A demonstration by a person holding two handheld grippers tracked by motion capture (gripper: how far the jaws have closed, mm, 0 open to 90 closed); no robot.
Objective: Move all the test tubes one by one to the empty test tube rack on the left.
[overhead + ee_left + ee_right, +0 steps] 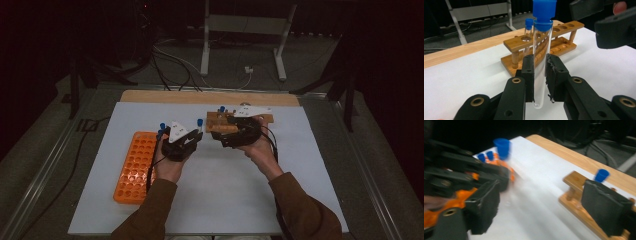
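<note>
While the left tongs [540, 75] clamp a clear test tube [541, 62] low on its glass, the tube stands upright above the white desk [220, 185], its rounded bottom hanging just below the pads; gripping it near the base probably leaves the capped top free and keeps the tube vertical for dropping into a hole. It is held between the two racks: the orange plastic rack [134, 167] lies to the left, with a few blue-capped tubes at its far end, and the wooden rack [544, 47] lies to the right and farther off, with one capped tube [527, 35] standing in its end hole. The right tongs [544, 202] stand wide apart with nothing between them, beside the wooden rack, close to the held tube; to my eye they have let go after a handover, leaving the left hand [167, 167] to carry it. The tube itself is plain transparent glass, apparently empty, closed by a bright blue stopper-like cap [544, 12] wider than the glass.
</note>
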